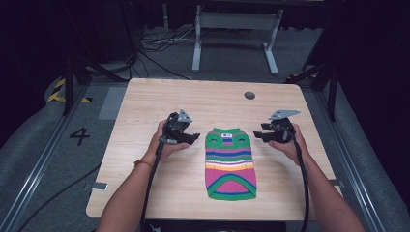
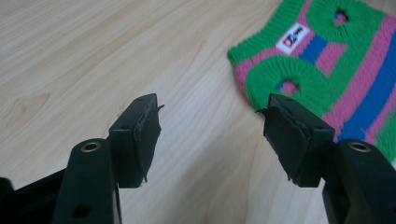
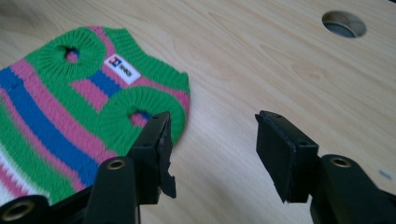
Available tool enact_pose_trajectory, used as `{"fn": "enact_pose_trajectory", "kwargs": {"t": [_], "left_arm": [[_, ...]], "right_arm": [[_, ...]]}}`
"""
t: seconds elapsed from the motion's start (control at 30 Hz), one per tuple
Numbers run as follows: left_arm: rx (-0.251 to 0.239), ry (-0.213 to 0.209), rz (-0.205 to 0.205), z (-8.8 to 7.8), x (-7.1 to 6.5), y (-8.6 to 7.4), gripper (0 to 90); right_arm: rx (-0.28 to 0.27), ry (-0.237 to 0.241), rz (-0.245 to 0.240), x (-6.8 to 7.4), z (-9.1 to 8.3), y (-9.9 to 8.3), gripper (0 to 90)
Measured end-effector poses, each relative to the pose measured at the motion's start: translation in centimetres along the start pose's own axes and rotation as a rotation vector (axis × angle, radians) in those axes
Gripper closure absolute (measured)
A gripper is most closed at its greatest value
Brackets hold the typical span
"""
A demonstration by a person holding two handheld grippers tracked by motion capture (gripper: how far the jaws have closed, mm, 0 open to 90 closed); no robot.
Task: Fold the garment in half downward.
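Note:
A small knitted sweater [image 1: 230, 162] with green, pink, blue and yellow stripes lies flat on the wooden table [image 1: 154, 101], its neck end with a white label pointing away from me. My left gripper [image 1: 193, 138] hovers just left of the neck end, its jaws open over bare wood. In the left gripper view the sweater [image 2: 327, 60] lies off to the right of the left gripper [image 2: 210, 135]. My right gripper [image 1: 258, 135] is held just right of the neck end, open and holding nothing. The right gripper view shows the sweater [image 3: 60, 102] beside the left jaw of the right gripper [image 3: 212, 149].
A round cable hole [image 1: 249, 95] sits in the table near its far edge, also visible as the hole [image 3: 344, 23] in the right gripper view. Beyond the table stand a white desk frame [image 1: 237, 29] and loose cables [image 1: 154, 46] on the floor.

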State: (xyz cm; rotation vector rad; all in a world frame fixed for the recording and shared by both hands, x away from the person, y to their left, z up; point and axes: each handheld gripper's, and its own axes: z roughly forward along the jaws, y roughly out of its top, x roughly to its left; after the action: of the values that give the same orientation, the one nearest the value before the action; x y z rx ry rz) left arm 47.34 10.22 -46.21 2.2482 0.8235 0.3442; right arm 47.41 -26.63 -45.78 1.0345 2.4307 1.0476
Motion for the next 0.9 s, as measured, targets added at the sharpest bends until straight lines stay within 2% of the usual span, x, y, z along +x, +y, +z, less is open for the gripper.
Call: {"fn": "enact_pose_trajectory", "kwargs": {"t": [0.07, 0.17, 0.3, 0.33, 0.37, 0.43, 0.47, 0.53, 0.6, 0.73, 0.83, 0.9], "left_arm": [[-0.006, 0.0, -0.014, 1.0, 0.0, 0.8, 37.7], [0.006, -0.024, -0.044, 2.7, -0.1, 1.6, 40.9], [0.009, -0.026, -0.035, 3.9, -0.2, 2.2, 43.1], [0.015, -0.047, -0.028, 4.7, -0.3, 2.4, 47.4], [0.013, -0.053, -0.04, 5.1, -0.3, 2.5, 47.7], [0.023, -0.059, -0.038, 5.5, -0.2, 2.6, 50.6], [0.022, -0.064, -0.056, 6.0, -0.2, 2.7, 50.8], [0.036, -0.064, -0.052, 6.8, 0.0, 3.0, 51.1], [0.034, -0.068, -0.06, 7.4, 0.2, 3.0, 49.2], [0.031, -0.086, -0.105, 8.1, 0.6, 2.8, 44.7], [0.022, -0.092, -0.111, 8.1, 0.6, 2.8, 43.3], [0.001, -0.126, -0.108, 7.9, 0.5, 3.0, 42.3]], "right_arm": [[0.002, 0.005, -0.007, 0.1, 0.4, 0.4, 48.8], [0.02, 0.015, -0.027, 0.3, 2.1, 1.7, 52.0], [0.035, 0.026, -0.031, 0.4, 3.4, 1.9, 52.2], [0.049, 0.022, -0.042, 0.5, 4.2, 2.0, 52.8], [0.049, 0.022, -0.041, 0.6, 4.5, 2.1, 52.7], [0.048, 0.024, -0.037, 0.6, 4.8, 2.1, 52.1], [0.054, 0.03, -0.028, 0.5, 5.3, 2.1, 52.4], [0.059, 0.032, -0.02, 0.3, 5.9, 2.0, 52.2], [0.062, 0.034, -0.003, 0.1, 6.4, 1.9, 51.4], [0.056, 0.045, 0.038, -0.4, 7.2, 1.8, 50.2], [0.052, 0.034, 0.039, -0.4, 7.4, 2.0, 50.1], [0.065, 0.045, 0.036, -0.2, 7.7, 2.0, 51.6]]}}
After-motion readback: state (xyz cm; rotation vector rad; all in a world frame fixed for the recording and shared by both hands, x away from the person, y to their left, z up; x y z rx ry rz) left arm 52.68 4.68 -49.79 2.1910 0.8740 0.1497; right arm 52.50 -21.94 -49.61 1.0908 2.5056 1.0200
